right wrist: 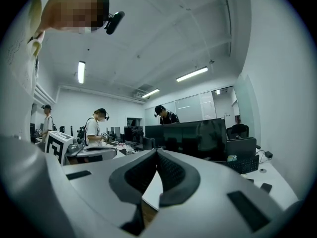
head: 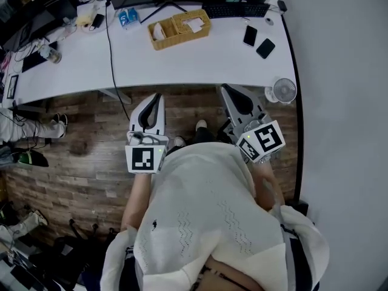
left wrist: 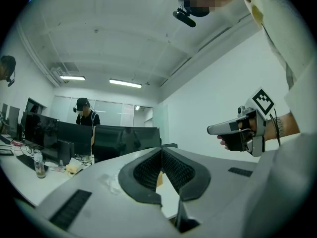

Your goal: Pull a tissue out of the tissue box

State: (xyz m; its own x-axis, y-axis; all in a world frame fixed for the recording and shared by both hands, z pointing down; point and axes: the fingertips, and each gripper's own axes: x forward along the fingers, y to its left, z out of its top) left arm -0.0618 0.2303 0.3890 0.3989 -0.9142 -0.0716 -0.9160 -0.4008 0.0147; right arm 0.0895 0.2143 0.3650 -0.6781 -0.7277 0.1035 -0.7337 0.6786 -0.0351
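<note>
White knit top [head: 206, 217], wavy stitch lines; grey-white left gripper [head: 157, 97] and right gripper [head: 224, 89], black ribbed pads [left wrist: 147, 170], each with a black-and-white marker cube [head: 145, 159]

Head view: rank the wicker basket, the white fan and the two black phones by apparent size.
1. wicker basket
2. white fan
3. farther black phone and nearer black phone: too alike to rank

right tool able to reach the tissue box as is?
Likely yes, after a step in: the right tool hangs over the floor, short of the desk; nothing stands before the tissue box.
</note>
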